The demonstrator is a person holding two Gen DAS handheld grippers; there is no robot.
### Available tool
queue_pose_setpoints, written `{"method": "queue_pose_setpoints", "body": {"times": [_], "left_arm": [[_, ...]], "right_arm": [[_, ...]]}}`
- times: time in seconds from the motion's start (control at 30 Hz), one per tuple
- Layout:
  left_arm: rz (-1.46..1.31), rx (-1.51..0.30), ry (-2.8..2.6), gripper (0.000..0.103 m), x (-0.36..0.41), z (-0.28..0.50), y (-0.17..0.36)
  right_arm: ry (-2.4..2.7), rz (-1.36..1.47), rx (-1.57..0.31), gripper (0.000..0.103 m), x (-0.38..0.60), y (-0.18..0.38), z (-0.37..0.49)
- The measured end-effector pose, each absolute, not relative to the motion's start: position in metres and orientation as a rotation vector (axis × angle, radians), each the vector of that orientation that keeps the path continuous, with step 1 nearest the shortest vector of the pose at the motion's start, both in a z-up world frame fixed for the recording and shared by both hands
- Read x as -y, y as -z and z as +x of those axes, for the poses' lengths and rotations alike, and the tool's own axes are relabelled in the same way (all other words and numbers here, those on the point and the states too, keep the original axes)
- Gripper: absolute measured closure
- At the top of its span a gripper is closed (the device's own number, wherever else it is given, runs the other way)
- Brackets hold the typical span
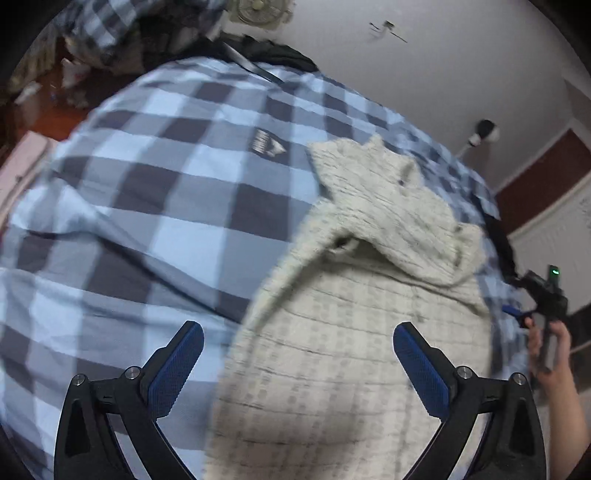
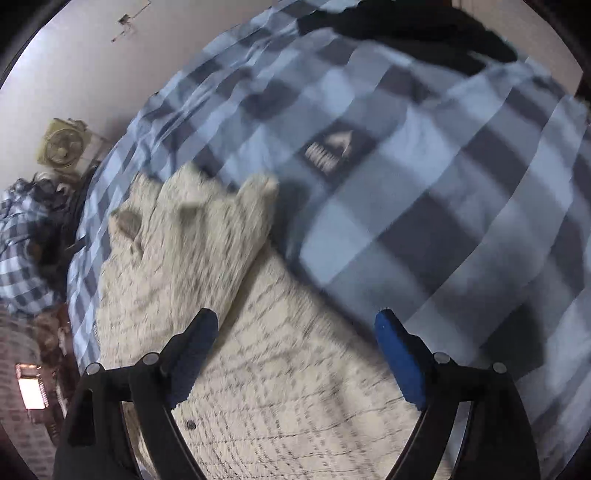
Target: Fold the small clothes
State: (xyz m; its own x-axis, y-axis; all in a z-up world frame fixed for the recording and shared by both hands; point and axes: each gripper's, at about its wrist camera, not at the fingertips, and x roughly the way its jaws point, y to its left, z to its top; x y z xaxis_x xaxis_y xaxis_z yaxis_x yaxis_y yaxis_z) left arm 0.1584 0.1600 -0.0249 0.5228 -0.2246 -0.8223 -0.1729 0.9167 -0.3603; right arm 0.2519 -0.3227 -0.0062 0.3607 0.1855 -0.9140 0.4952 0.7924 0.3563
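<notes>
Spread wide and empty over a checked bedcover (image 1: 155,192), left gripper (image 1: 298,356) and right gripper (image 2: 295,345) above a cream knit sweater (image 1: 354,332) lying just past the fingertips: likely soft, light, best pinched at an edge.

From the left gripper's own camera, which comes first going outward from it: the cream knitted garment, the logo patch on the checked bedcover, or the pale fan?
From the left gripper, which is open:
1. Cream knitted garment, right below, spreading up to the right.
2. Logo patch, further up the checked bedcover, near the middle.
3. Pale fan, at the top edge, beyond the bed.
</notes>
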Motion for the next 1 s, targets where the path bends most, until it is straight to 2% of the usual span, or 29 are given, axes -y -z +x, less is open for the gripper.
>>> {"method": "queue_pose_setpoints", "body": {"times": [0.23, 0.43, 0.47, 0.5, 0.53, 0.6, 0.7, 1.0], "left_arm": [[-0.209, -1.019, -0.120, 0.000, -0.160, 0.159, 0.021], [-0.273, -1.054, -0.050, 0.000, -0.158, 0.166, 0.029], [-0.276, -1.059, -0.044, 0.000, -0.156, 0.167, 0.029], [-0.275, -1.062, -0.037, 0.000, -0.154, 0.167, 0.029], [-0.268, -1.064, -0.028, 0.000, -0.152, 0.168, 0.029], [-0.249, -1.063, -0.042, 0.000, -0.150, 0.168, 0.028], [-0.212, -1.064, -0.091, 0.000, -0.149, 0.169, 0.027], [-0.235, -1.060, -0.120, 0.000, -0.157, 0.165, 0.029]], "right_arm": [[0.167, 0.644, -1.205, 0.018, 0.247, 0.018, 0.294], [0.292, 0.439, -1.252, 0.019, 0.204, 0.043, 0.343], [0.293, 0.363, -1.271, 0.039, 0.196, 0.049, 0.348], [0.298, 0.315, -1.270, 0.066, 0.192, 0.051, 0.349], [0.326, 0.258, -1.267, 0.101, 0.187, 0.051, 0.350], [0.344, 0.280, -1.226, 0.101, 0.187, 0.040, 0.348], [0.279, 0.340, -1.108, 0.101, 0.170, -0.008, 0.349], [-0.428, 0.511, -0.816, 0.101, -0.012, -0.210, 0.356]]}}
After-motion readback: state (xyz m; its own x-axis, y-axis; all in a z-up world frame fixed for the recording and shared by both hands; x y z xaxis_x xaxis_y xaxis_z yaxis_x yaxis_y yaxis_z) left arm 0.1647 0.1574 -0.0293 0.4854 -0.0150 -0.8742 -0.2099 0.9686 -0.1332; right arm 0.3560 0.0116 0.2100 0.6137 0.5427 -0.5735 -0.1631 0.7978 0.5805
